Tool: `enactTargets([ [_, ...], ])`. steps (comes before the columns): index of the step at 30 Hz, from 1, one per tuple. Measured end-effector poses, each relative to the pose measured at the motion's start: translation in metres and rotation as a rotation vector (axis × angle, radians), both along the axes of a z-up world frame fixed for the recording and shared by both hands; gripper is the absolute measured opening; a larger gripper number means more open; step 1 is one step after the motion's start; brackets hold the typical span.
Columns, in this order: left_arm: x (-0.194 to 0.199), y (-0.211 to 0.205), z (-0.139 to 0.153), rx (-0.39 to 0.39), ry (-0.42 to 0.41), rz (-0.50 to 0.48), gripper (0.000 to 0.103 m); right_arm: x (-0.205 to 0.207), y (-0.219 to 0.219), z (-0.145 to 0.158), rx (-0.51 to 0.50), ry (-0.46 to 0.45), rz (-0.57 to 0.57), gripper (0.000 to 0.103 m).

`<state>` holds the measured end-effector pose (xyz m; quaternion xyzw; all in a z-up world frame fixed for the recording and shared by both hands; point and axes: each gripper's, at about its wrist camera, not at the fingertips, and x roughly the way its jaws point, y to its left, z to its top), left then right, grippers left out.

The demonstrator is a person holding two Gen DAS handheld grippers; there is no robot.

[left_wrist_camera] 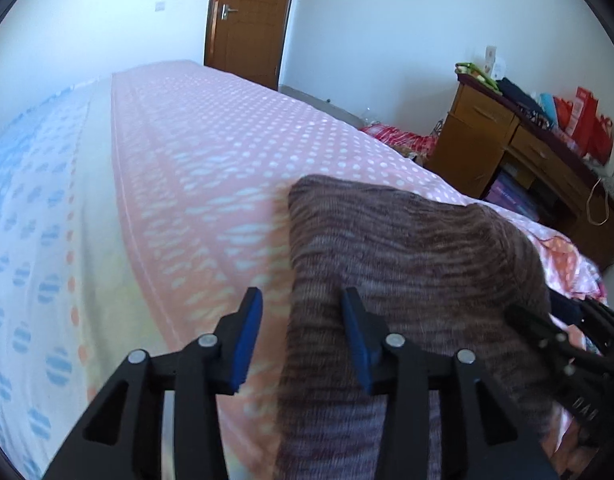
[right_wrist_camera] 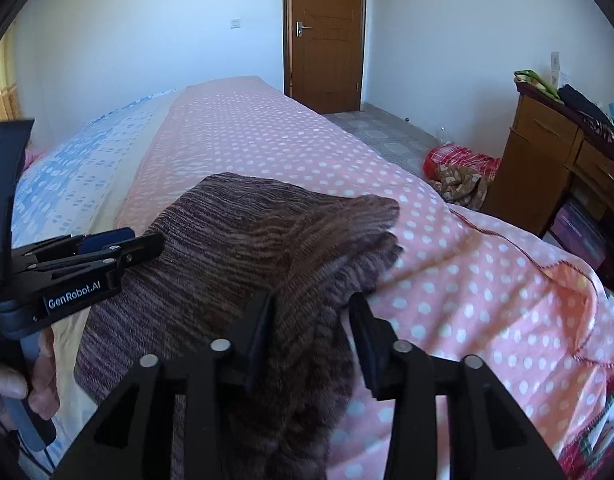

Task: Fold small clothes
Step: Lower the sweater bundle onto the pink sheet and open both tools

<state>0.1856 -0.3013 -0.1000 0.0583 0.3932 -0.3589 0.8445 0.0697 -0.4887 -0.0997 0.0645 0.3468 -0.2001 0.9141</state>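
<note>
A brown-purple striped knit garment [left_wrist_camera: 407,248] lies partly folded on the pink dotted bed cover [left_wrist_camera: 211,152]. My left gripper [left_wrist_camera: 303,312] is open over the garment's left edge, its right finger over the knit and its left finger over the cover. The garment also shows in the right wrist view [right_wrist_camera: 267,232]. My right gripper [right_wrist_camera: 313,312] is open with the garment's bunched right side between its fingers. The left gripper also shows in the right wrist view [right_wrist_camera: 147,246] at the garment's left edge. The right gripper's body [left_wrist_camera: 555,332] shows at the garment's right edge.
The bed has a blue and cream patterned sheet [left_wrist_camera: 35,220] on its left side. A wooden desk [right_wrist_camera: 555,160] with bags and clutter stands right of the bed. A pile of red cloth [right_wrist_camera: 463,168] lies on the floor. A brown door [right_wrist_camera: 325,32] is at the far wall.
</note>
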Motion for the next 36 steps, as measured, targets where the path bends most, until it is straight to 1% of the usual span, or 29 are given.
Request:
enactTargets([
  [2, -0.01, 0.008, 0.002, -0.01, -0.001, -0.006, 0.05, -0.02, 0.001, 0.008, -0.025, -0.027, -0.053, 0.046],
  [4, -0.023, 0.015, 0.007, -0.02, -0.011, -0.009, 0.056, -0.039, 0.009, 0.015, -0.066, -0.052, -0.115, 0.046],
  [5, -0.029, 0.015, 0.009, -0.029, -0.006, -0.013, 0.064, -0.048, 0.016, 0.019, -0.066, -0.07, -0.119, 0.046],
  [6, -0.034, 0.016, 0.009, -0.04, 0.005, -0.014, 0.069, -0.051, 0.022, 0.021, -0.053, -0.08, -0.1, 0.046],
  [8, -0.041, 0.016, 0.01, -0.046, 0.006, -0.026, 0.069, -0.057, 0.042, 0.026, -0.063, -0.105, -0.063, 0.044],
  [9, -0.049, 0.015, 0.01, -0.034, -0.007, -0.042, 0.069, -0.057, 0.051, 0.027, -0.072, -0.111, -0.047, 0.04],
  [10, -0.053, 0.013, 0.011, -0.017, -0.019, -0.049, 0.069, -0.054, 0.059, 0.028, -0.082, -0.108, -0.025, 0.034],
  [12, -0.061, 0.007, 0.008, 0.033, -0.05, -0.055, 0.069, -0.045, 0.069, 0.025, -0.086, -0.087, 0.002, 0.033],
  [14, -0.066, 0.003, 0.005, 0.062, -0.058, -0.064, 0.069, -0.039, 0.068, 0.018, -0.051, -0.063, 0.003, 0.033],
  [18, -0.069, 0.002, -0.006, 0.116, -0.049, -0.064, 0.069, -0.037, 0.057, -0.016, 0.077, 0.028, -0.042, 0.033],
  [19, -0.069, 0.002, -0.009, 0.131, -0.043, -0.062, 0.069, -0.04, 0.055, -0.022, 0.092, 0.036, -0.049, 0.033],
  [21, -0.069, 0.002, -0.017, 0.15, -0.027, -0.062, 0.07, -0.048, 0.05, -0.022, 0.115, 0.022, -0.06, 0.032],
  [22, -0.07, 0.003, -0.019, 0.152, -0.018, -0.063, 0.071, -0.05, 0.048, -0.022, 0.135, 0.029, -0.06, 0.032],
  [24, -0.069, 0.003, -0.021, 0.148, -0.01, -0.06, 0.073, -0.052, 0.044, -0.02, 0.17, 0.029, -0.042, 0.032],
  [25, -0.069, 0.004, -0.021, 0.144, -0.012, -0.06, 0.073, -0.054, 0.042, -0.015, 0.193, 0.01, -0.035, 0.033],
  [26, -0.068, 0.003, -0.02, 0.145, -0.016, -0.06, 0.076, -0.058, 0.037, -0.009, 0.22, -0.026, -0.026, 0.035],
  [27, -0.068, 0.003, -0.021, 0.147, -0.019, -0.057, 0.078, -0.06, 0.03, 0.001, 0.239, -0.067, -0.024, 0.039],
  [28, -0.067, 0.003, -0.021, 0.144, -0.017, -0.055, 0.079, -0.059, 0.021, 0.011, 0.25, -0.102, -0.033, 0.056],
  [29, -0.066, 0.003, -0.021, 0.136, -0.011, -0.055, 0.079, -0.055, 0.012, 0.017, 0.262, -0.121, -0.042, 0.076],
  [30, -0.065, 0.005, -0.02, 0.116, 0.0, -0.051, 0.079, -0.05, 0.0, 0.023, 0.28, -0.142, -0.054, 0.08],
  [33, -0.065, 0.006, -0.015, 0.062, 0.006, -0.048, 0.079, -0.025, -0.041, 0.029, 0.333, -0.156, -0.07, 0.08],
  [34, -0.066, 0.004, -0.013, 0.048, 0.001, -0.059, 0.079, -0.013, -0.055, 0.025, 0.374, -0.145, -0.073, 0.08],
  [36, -0.069, -0.005, -0.01, 0.051, -0.022, -0.084, 0.079, 0.009, -0.078, 0.011, 0.485, -0.105, -0.074, 0.079],
])
